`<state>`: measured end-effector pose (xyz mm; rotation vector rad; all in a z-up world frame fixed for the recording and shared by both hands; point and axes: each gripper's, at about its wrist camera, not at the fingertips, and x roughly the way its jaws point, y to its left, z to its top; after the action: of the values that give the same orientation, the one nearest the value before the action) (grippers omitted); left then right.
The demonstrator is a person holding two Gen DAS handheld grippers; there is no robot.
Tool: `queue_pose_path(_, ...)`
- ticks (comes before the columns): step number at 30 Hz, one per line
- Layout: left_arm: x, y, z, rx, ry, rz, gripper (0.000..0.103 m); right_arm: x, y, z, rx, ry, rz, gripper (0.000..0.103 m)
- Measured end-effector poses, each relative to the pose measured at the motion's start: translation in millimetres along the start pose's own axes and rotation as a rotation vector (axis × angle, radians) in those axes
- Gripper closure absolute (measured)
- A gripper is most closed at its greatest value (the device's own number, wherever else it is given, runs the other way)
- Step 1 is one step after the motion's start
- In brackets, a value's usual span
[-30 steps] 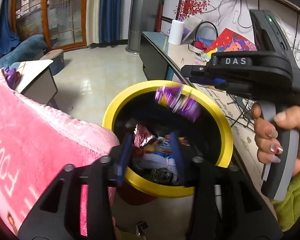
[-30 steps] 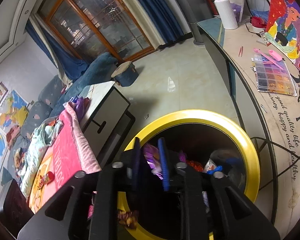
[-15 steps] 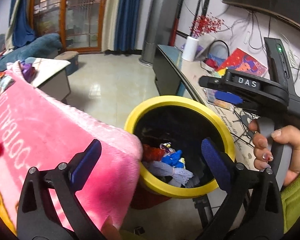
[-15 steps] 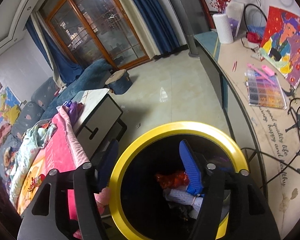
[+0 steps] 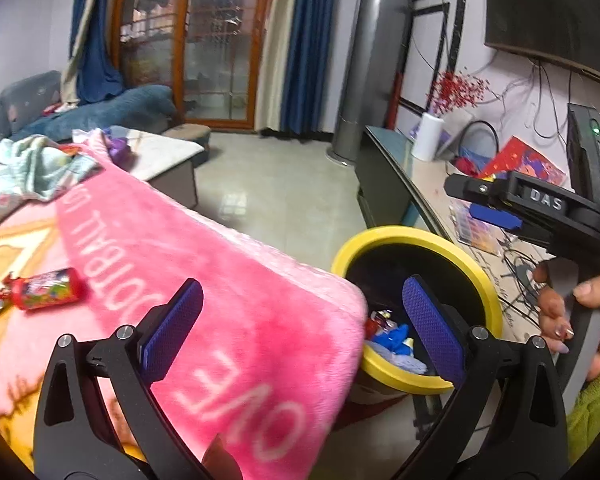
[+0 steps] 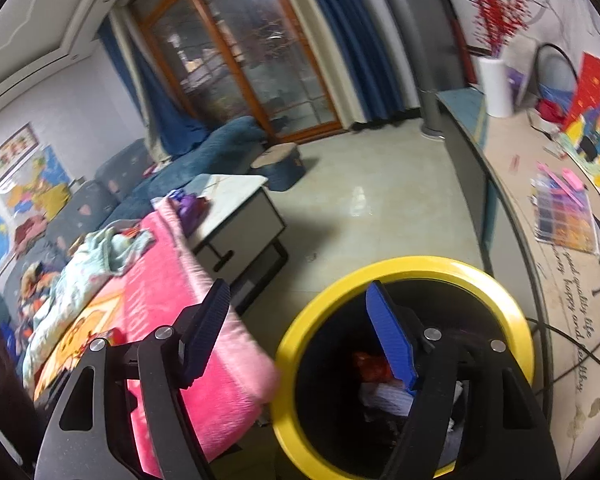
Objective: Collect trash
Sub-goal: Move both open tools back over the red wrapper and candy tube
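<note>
A yellow-rimmed black bin (image 5: 416, 236) (image 6: 420, 265) stands on the floor beside a pink blanket (image 5: 204, 248) (image 6: 168, 280). Several wrappers (image 5: 392, 336) (image 6: 374, 364) lie inside it. A red candy wrapper (image 5: 48, 290) rests on the blanket at the left. My left gripper (image 5: 300, 332) is open wide and empty, straddling the blanket's corner and the bin's near rim. My right gripper (image 6: 300, 336) hangs over the bin's left rim; its jaws are opening, with nothing between them. A hand holds the right gripper (image 5: 488, 206) above the bin's far side in the left wrist view.
A low white table (image 6: 236, 200) with a purple object (image 6: 190, 206) stands past the blanket. A long counter (image 6: 512, 200) with a paper roll, bead tray and painting runs along the right. A teal cloth (image 5: 24, 168) lies on the blanket. Bare floor (image 5: 276, 184) lies ahead.
Both grippers were shut on wrappers over the bin; a purple wrapper dropped in. Both jaws have opened and are empty, and both have risen and swung left toward the blanket.
</note>
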<state>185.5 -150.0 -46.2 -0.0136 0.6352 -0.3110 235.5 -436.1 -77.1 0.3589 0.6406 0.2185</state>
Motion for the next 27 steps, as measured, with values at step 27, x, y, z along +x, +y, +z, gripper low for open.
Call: queue_pose_path(27,-70,104,-8,-0.098,-0.145,0.261,0.011,14,132,-34,-0.335,0.07,0.183,0.023)
